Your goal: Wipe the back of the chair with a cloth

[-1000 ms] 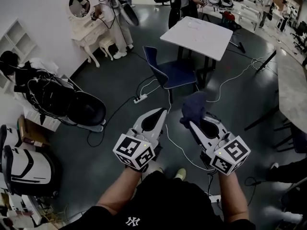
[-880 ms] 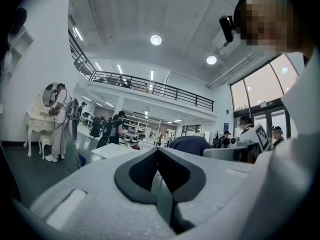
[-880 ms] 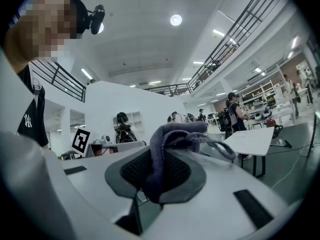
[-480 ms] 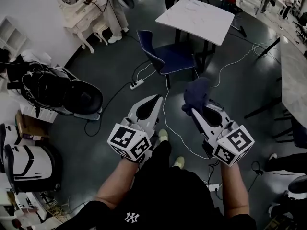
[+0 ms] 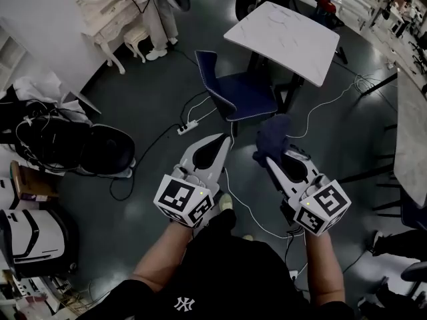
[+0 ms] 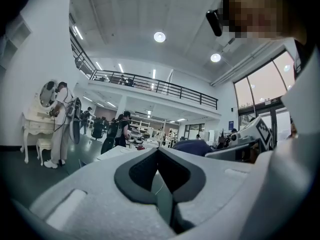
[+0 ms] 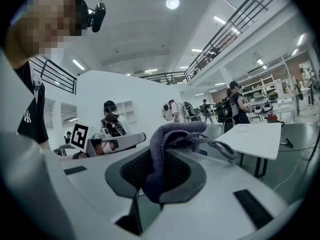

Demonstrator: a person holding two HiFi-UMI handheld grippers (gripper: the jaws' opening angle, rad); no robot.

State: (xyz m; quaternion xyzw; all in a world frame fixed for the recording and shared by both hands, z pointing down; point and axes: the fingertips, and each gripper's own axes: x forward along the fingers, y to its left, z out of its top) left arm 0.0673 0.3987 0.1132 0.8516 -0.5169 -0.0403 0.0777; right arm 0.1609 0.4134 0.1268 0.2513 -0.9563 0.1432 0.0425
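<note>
A dark blue chair stands on the grey floor ahead of me, its back turned toward my left and its seat pushed under a white table. My right gripper is shut on a dark blue cloth that bunches up over its tips; in the right gripper view the cloth hangs pinched between the jaws. My left gripper is shut with nothing in it, its jaws meeting in the left gripper view. Both grippers hover well short of the chair.
A white cable and power strip trail across the floor in front of the chair. Black equipment lies at the left, a white helmet-like unit lower left. A person stands at a white dresser far left. Another table edge runs along the right.
The view has shifted: the chair and table sit slightly lower and to the right in frame than before. Both grippers keep their pose, the right still holding the cloth.
</note>
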